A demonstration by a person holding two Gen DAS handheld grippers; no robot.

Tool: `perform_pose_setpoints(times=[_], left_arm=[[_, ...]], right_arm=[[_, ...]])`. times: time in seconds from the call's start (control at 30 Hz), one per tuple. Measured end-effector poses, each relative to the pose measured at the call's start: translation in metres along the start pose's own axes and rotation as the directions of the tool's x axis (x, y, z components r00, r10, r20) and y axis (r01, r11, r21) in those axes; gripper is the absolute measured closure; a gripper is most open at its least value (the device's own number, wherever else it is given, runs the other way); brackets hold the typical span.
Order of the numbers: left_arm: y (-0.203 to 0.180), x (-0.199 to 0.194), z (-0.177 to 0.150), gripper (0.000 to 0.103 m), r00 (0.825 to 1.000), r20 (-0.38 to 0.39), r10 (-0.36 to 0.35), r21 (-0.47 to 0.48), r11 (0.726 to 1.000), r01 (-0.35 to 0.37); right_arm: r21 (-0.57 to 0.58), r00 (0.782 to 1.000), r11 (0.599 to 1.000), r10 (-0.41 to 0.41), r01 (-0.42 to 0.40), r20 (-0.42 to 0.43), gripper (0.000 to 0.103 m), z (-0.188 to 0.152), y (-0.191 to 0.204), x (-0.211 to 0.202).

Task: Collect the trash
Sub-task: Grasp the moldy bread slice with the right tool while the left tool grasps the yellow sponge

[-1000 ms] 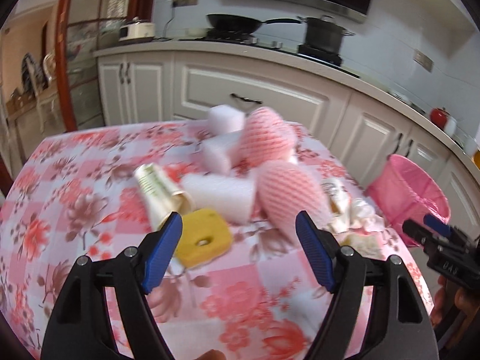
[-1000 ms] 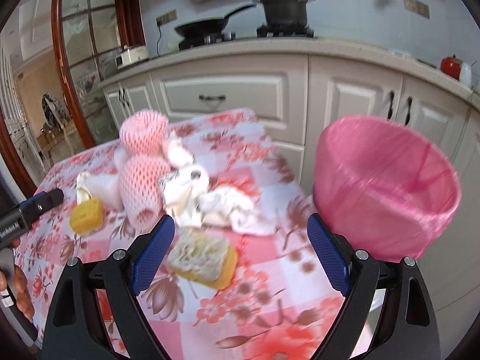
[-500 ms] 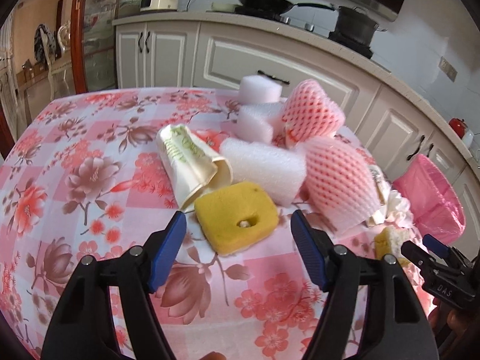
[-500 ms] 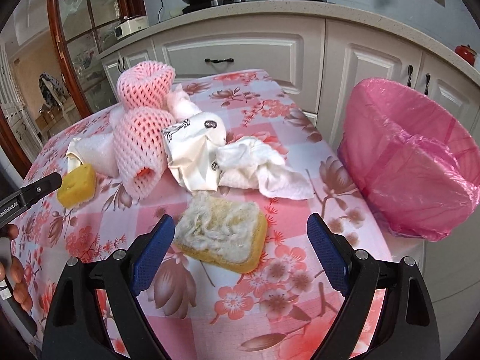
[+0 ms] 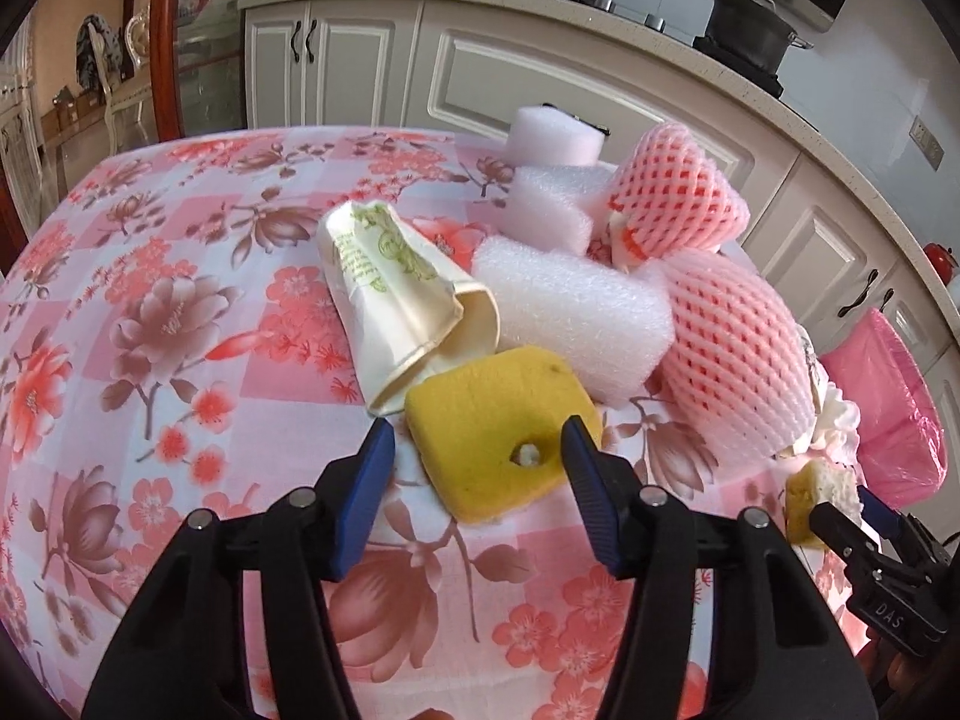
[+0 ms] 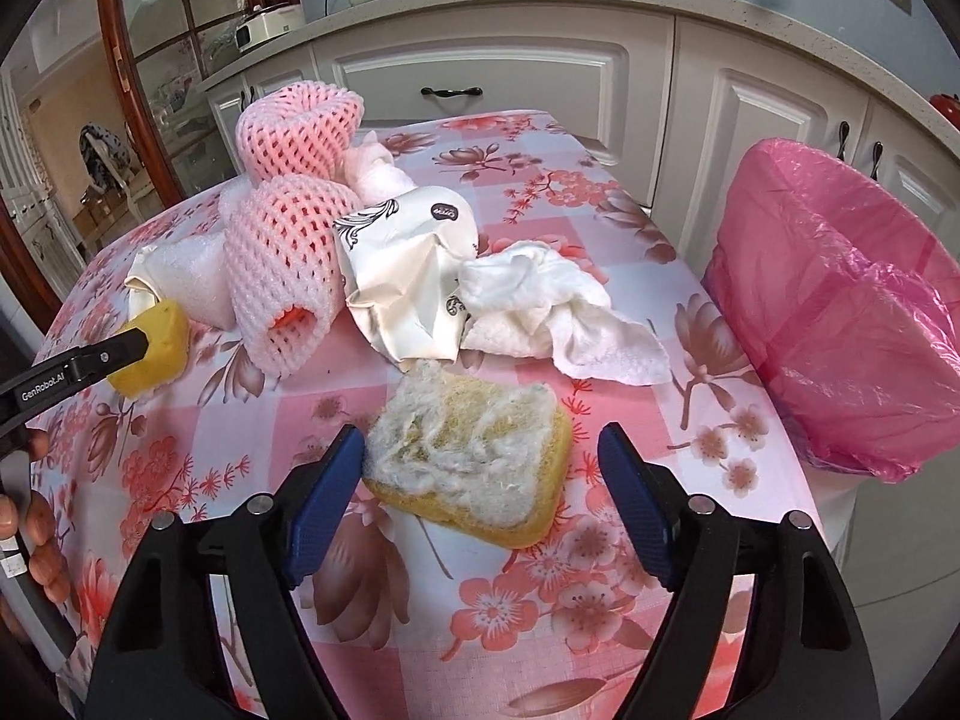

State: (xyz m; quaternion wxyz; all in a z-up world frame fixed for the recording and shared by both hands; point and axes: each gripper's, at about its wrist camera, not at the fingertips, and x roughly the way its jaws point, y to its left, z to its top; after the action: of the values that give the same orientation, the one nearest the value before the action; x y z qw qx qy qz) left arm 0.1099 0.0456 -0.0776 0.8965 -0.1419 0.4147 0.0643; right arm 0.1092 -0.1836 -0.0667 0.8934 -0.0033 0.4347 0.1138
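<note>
My left gripper (image 5: 477, 456) has just been closing, and its blue pads now sit either side of the yellow sponge (image 5: 501, 426); the right pad lies against the sponge's edge while the left pad stands just clear, so nothing is gripped. The sponge lies flat on the floral tablecloth (image 5: 150, 312), its far corner touching the mouth of a crushed paper cup (image 5: 396, 294) lying on its side. Behind it sit white foam blocks (image 5: 570, 306) and two pink foam fruit nets (image 5: 732, 354).

My right gripper (image 6: 480, 468) has also just been narrowing, with a worn yellow sponge (image 6: 474, 456), its top matted with white fuzz, between the pads; the left pad is just at its edge, the right pad clearly apart from it. Beyond lie a crumpled white cloth (image 6: 558, 306) and a squashed white paper bag (image 6: 408, 276) against the nets. The bin with the pink bag (image 6: 840, 324) stands just past the table's right edge, near that sponge
</note>
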Motion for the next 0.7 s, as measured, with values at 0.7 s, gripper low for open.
perform_pose_setpoints(times=[0.7], left_arm=[[-0.007,-0.021,0.001,0.074,1.000,0.014,-0.022,0.004,1.000,0.021]], right_arm=[[-0.002,0.999,0.999,0.044,-0.044,0.022,0.048,0.000,0.000,-0.016]])
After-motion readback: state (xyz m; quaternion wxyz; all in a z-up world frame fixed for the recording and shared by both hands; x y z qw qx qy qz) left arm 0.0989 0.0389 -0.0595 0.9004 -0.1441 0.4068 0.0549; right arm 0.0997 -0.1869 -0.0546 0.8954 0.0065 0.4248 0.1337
